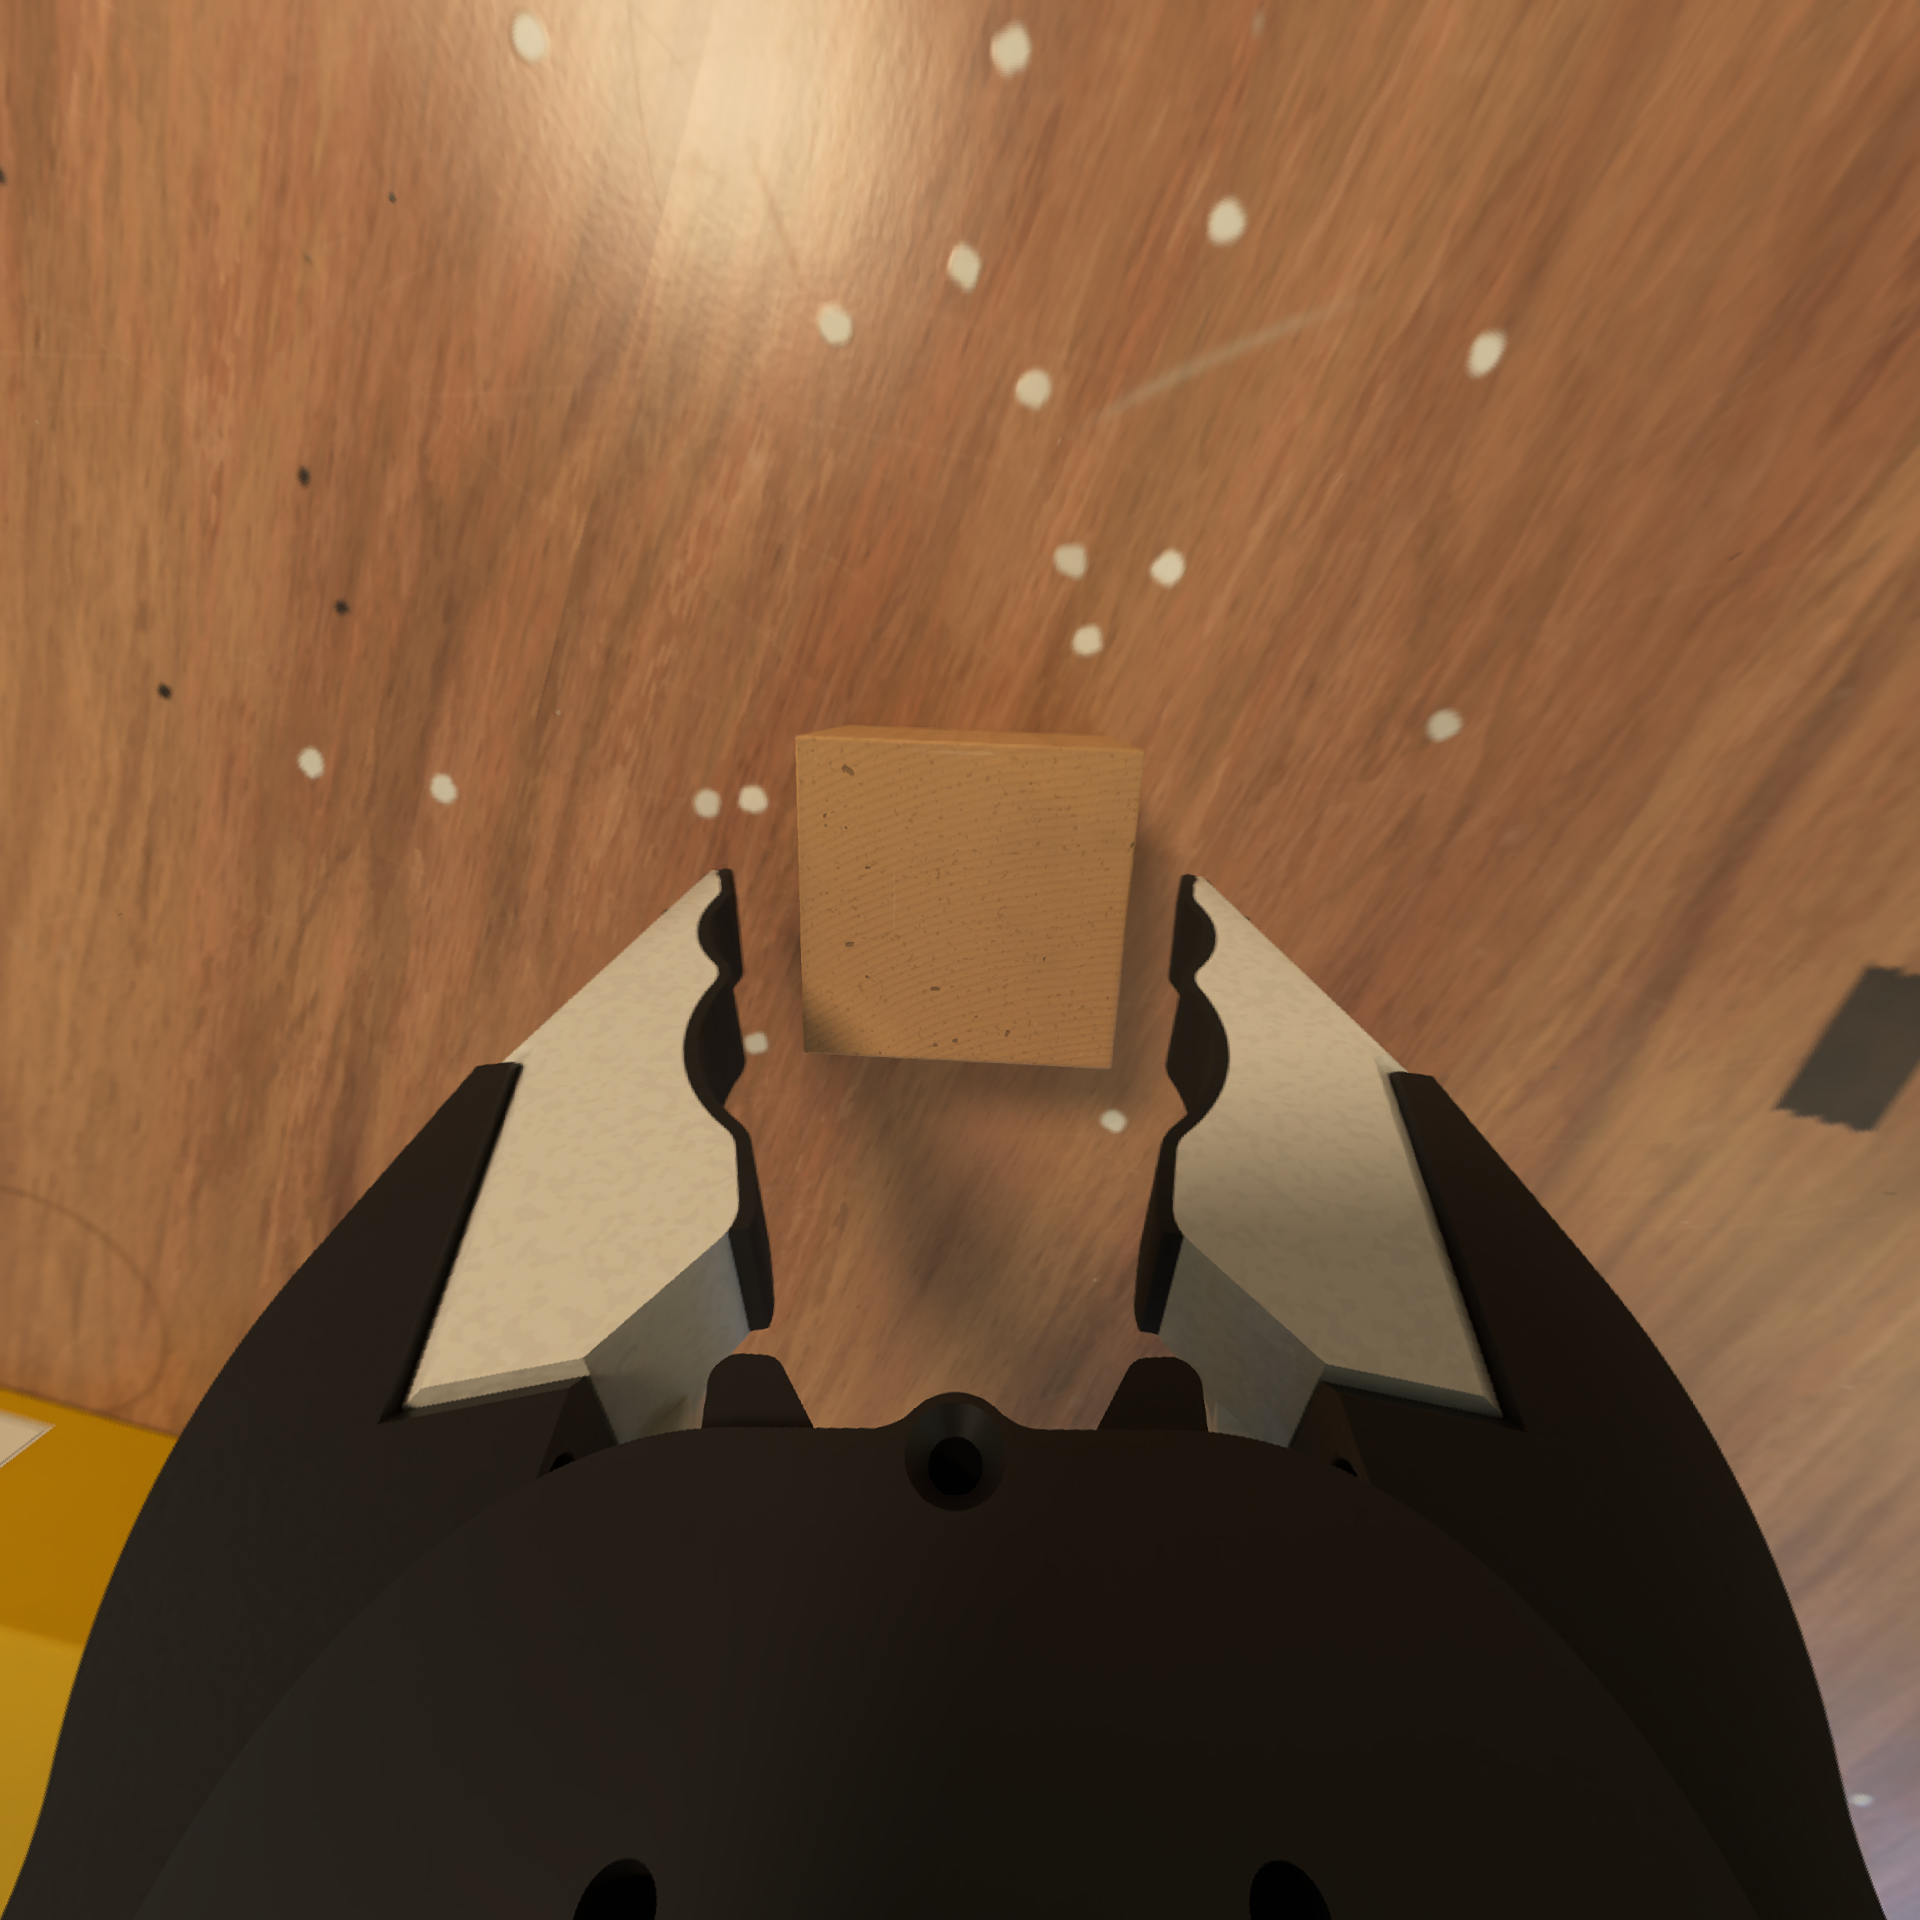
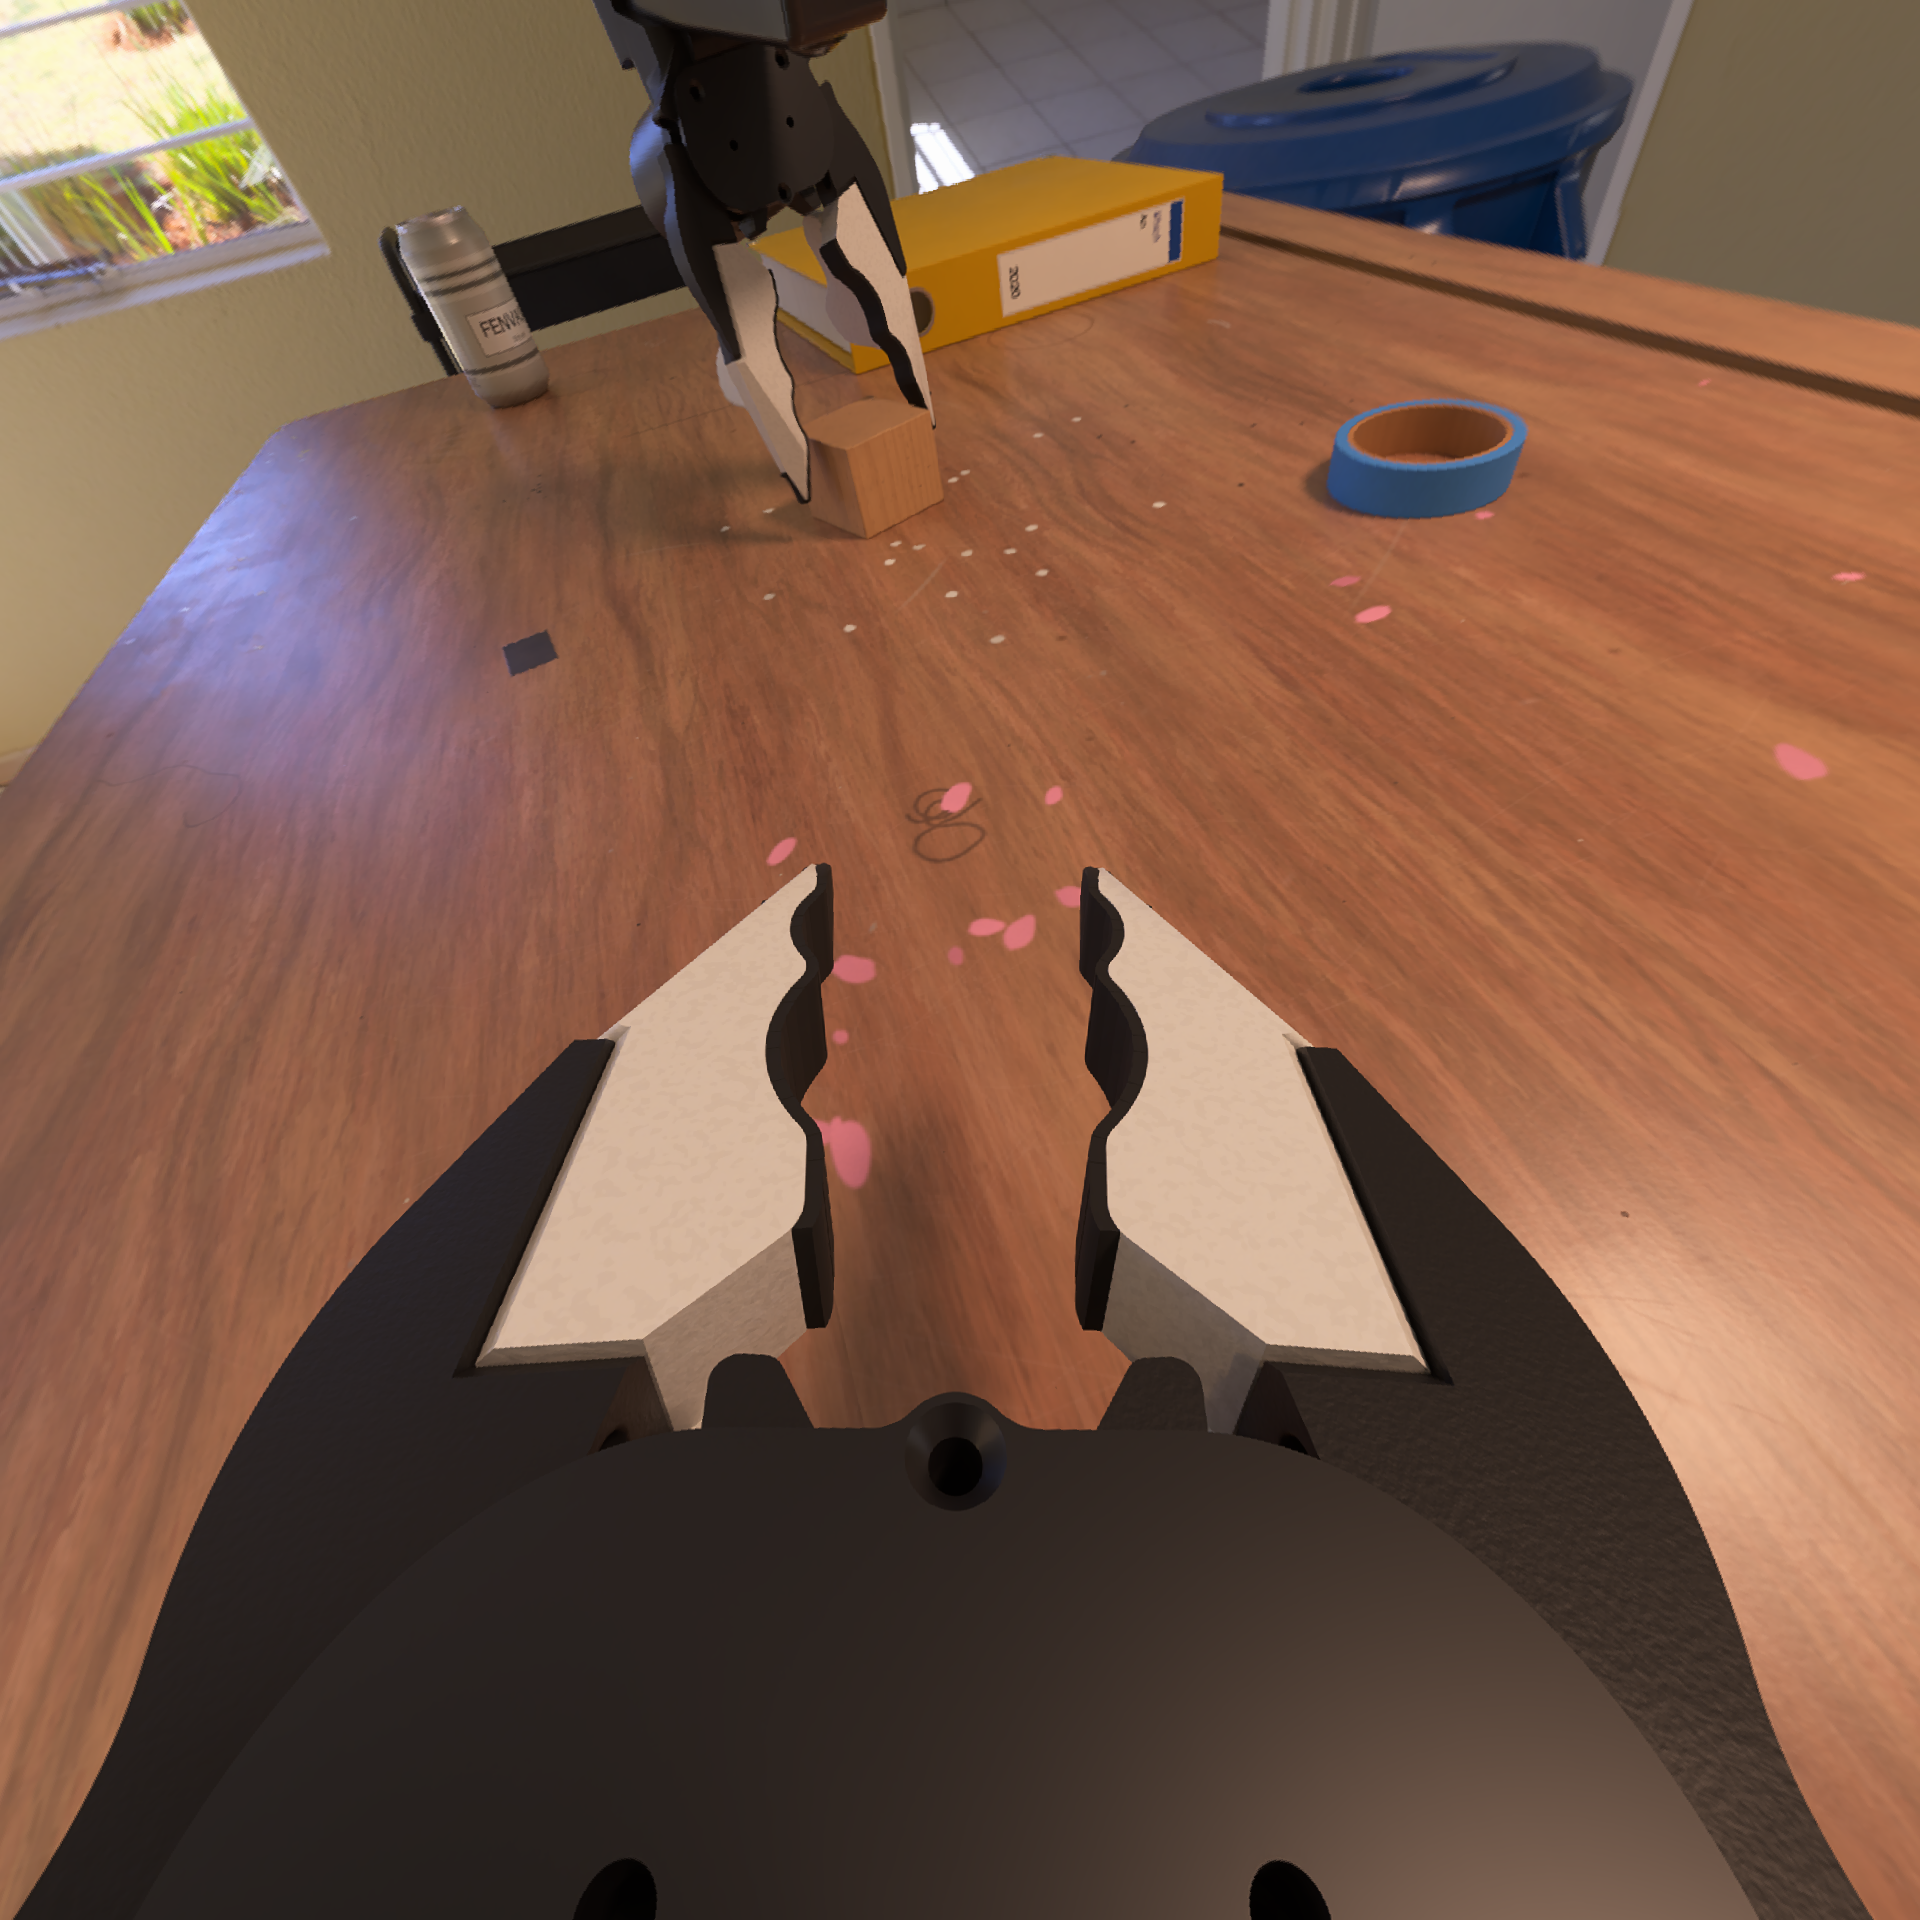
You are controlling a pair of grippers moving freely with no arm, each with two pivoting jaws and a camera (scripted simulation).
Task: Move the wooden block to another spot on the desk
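The wooden block [image 1: 961, 904] is a light tan cube resting on the brown wooden desk [image 1: 416, 520]. My left gripper [image 1: 958, 883] points down at it, open, with a finger on each side and a gap between each finger and the block. In the right wrist view the left gripper [image 2: 862, 447] straddles the block [image 2: 883, 478] at the far middle of the desk, fingertips low beside it. My right gripper [image 2: 956, 878] is open and empty, low over the near part of the desk [image 2: 1455, 935].
A yellow binder [image 2: 1039, 249] lies behind the block. A grey can [image 2: 473, 307] stands at the far left. A blue tape roll [image 2: 1425, 457] lies at the right. A blue bin [image 2: 1392, 135] stands beyond the desk. White and pink specks dot the desktop.
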